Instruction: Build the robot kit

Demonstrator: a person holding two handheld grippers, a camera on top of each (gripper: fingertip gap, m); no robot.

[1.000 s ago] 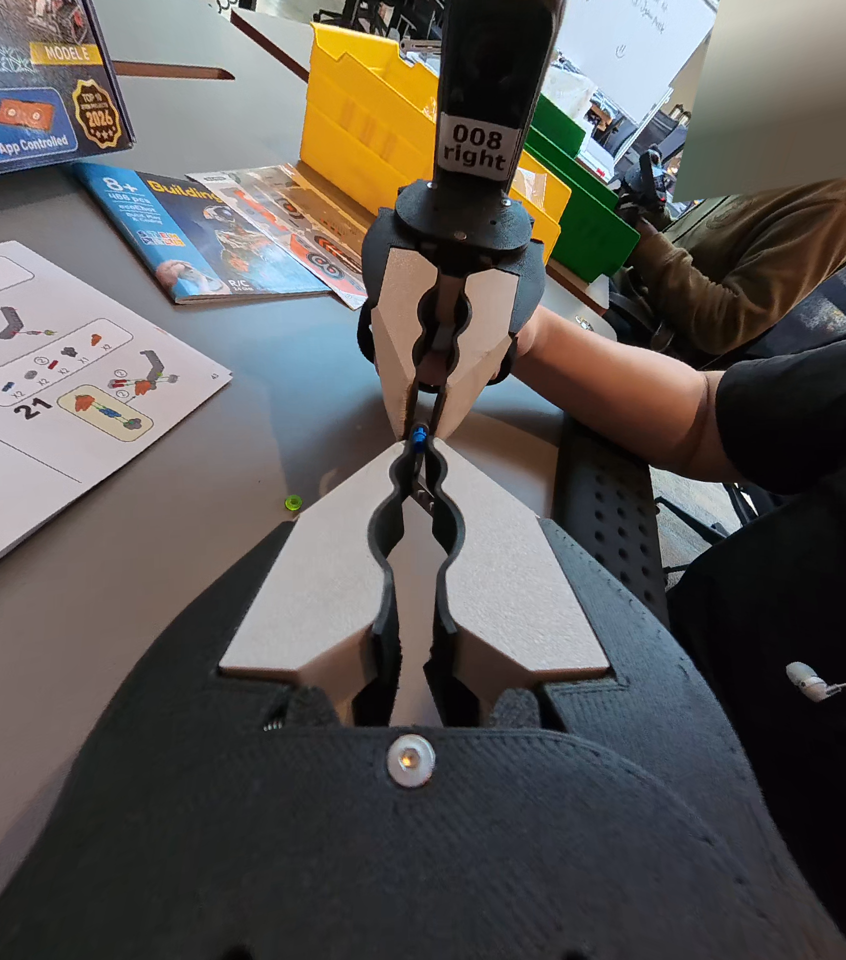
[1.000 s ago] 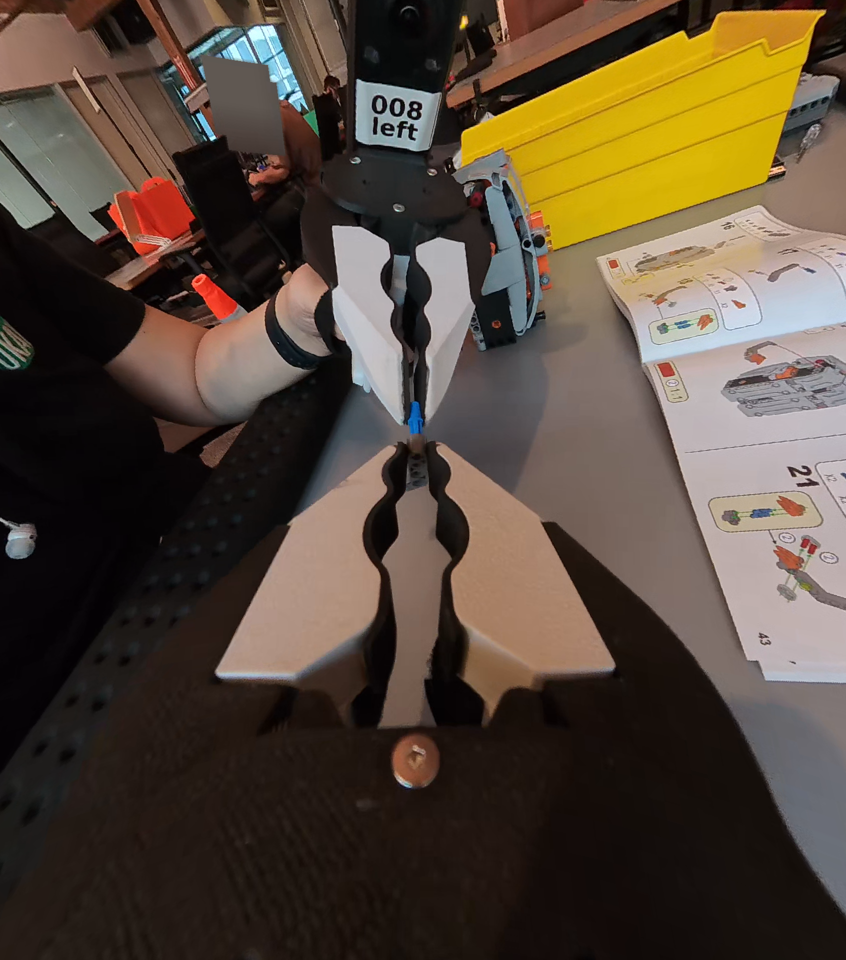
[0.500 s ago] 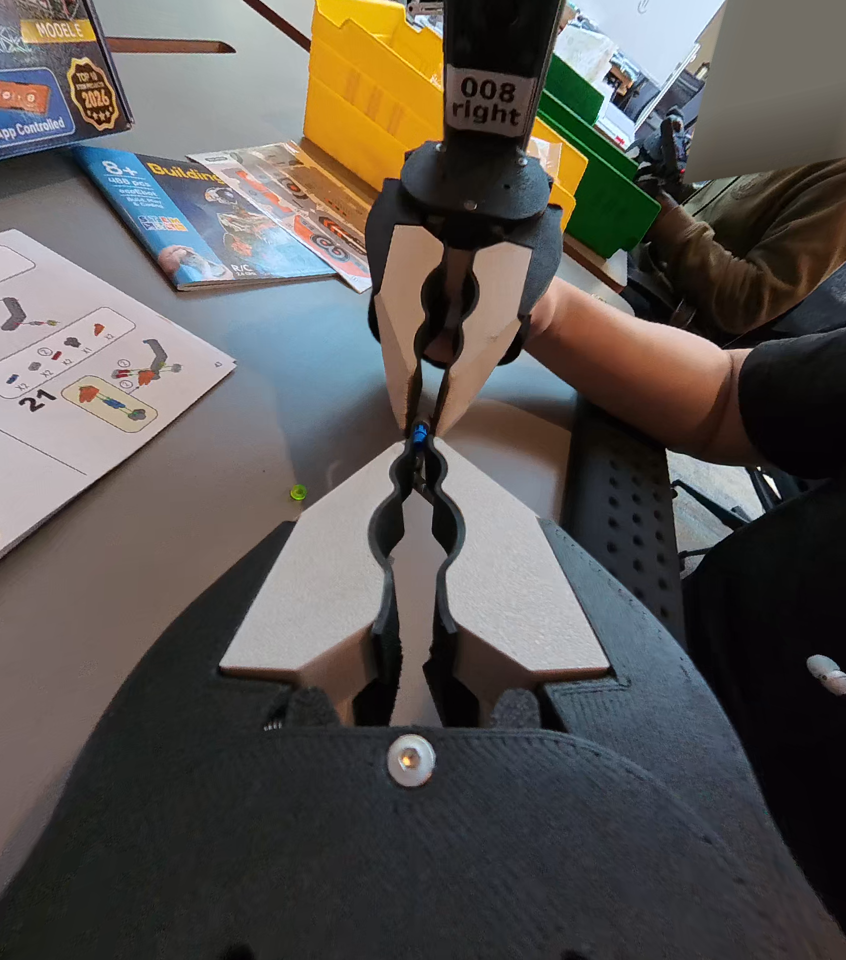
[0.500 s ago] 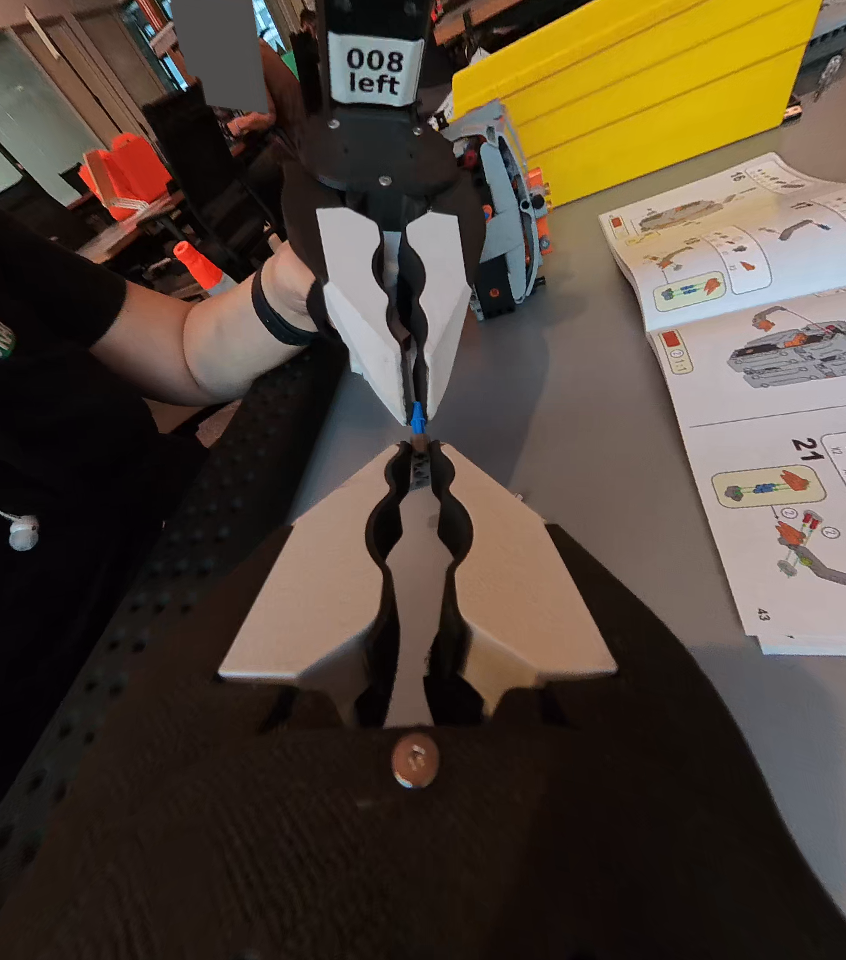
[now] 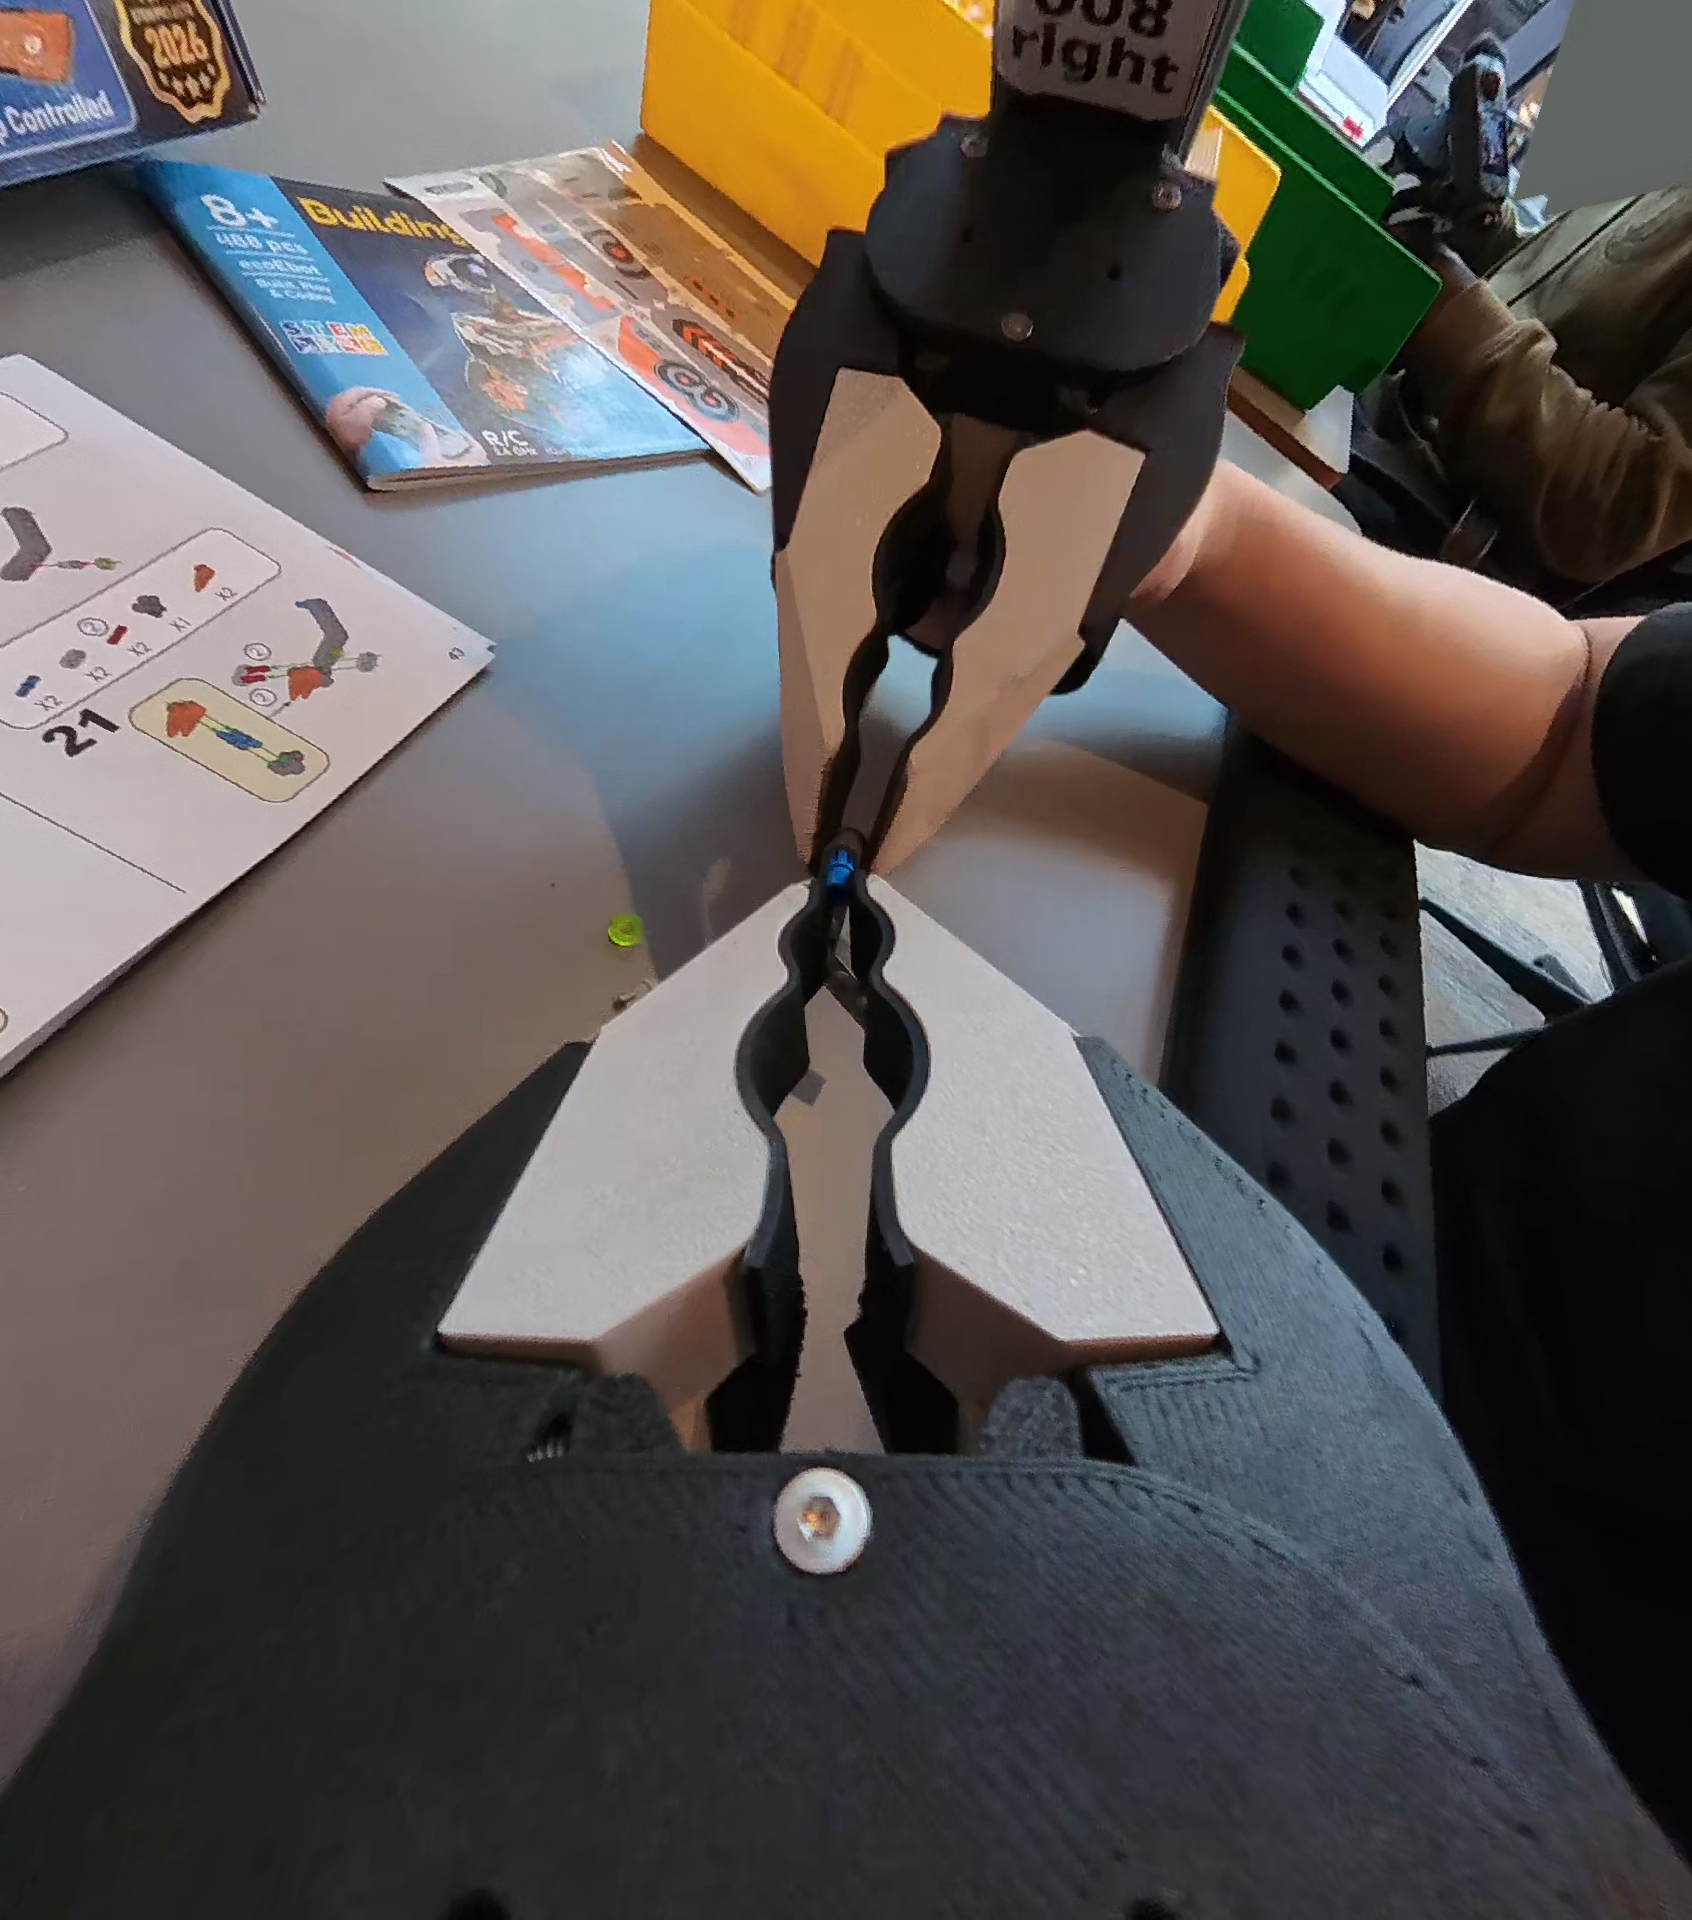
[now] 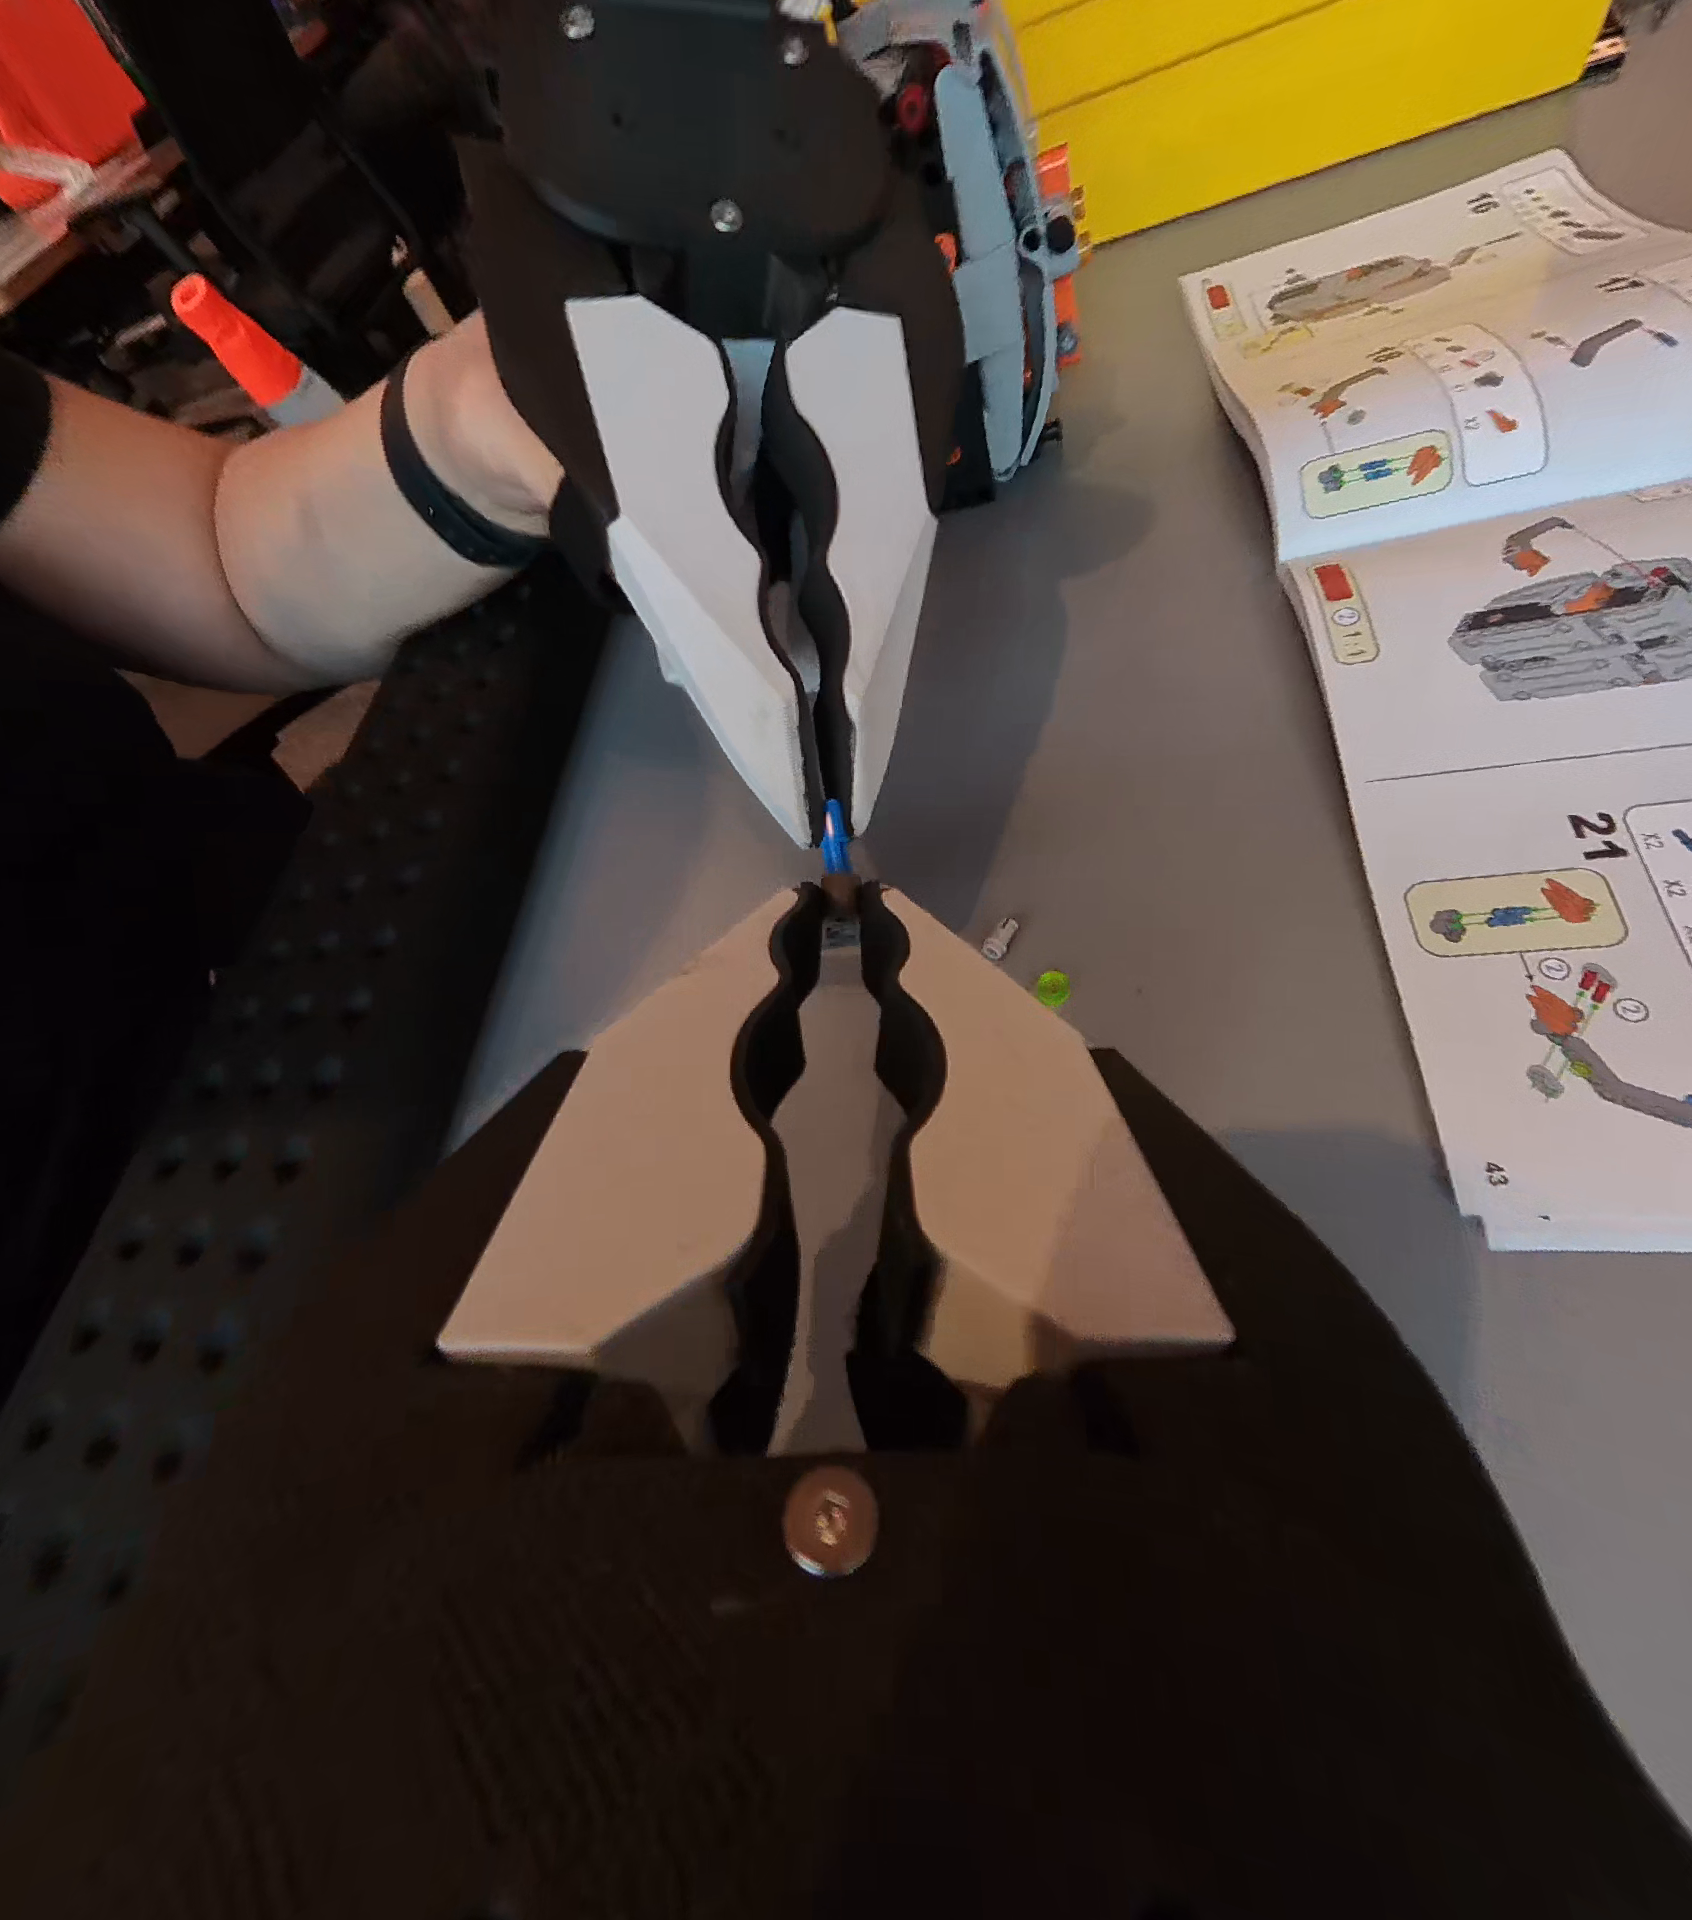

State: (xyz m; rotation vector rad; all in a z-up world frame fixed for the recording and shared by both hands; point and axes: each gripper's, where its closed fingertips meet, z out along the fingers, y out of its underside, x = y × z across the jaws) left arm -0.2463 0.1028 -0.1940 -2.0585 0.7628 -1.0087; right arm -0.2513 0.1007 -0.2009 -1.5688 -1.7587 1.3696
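My left gripper (image 5: pixel 834 906) is shut on a small blue pin (image 5: pixel 837 871) that sticks out past its tips. My right gripper (image 6: pixel 837 900) is shut on a small dark grey piece (image 6: pixel 840 916). The two grippers point at each other, tip to tip, a little above the grey table (image 5: pixel 530 644). In the right wrist view the blue pin (image 6: pixel 834 847) pokes out of the left gripper (image 6: pixel 829 827), with its end right at the grey piece. In the left wrist view the right gripper (image 5: pixel 847 847) comes down from above. I cannot tell if pin and piece touch.
An open instruction booklet (image 5: pixel 146 644) (image 6: pixel 1600 831), a blue booklet (image 5: pixel 426 332), yellow bins (image 5: pixel 821 135) (image 6: pixel 1289 104) and a green bin (image 5: pixel 1320 270) lie around. A partly built grey model (image 6: pixel 1008 260), a green round stud (image 6: pixel 1054 987) and a tiny pale pin (image 6: pixel 1000 937) sit nearby. A perforated black strip (image 5: pixel 1309 987) edges the table. Left and right tips are no more than a few centimetres apart. Left tips and right tips are each some 20 cm from the partly built grey model (image 6: pixel 1008 260).
Both grippers have tilted and sunk toward the table, and each looms larger in the other's view. Both stay shut, the pin still tip to tip with the grey piece.
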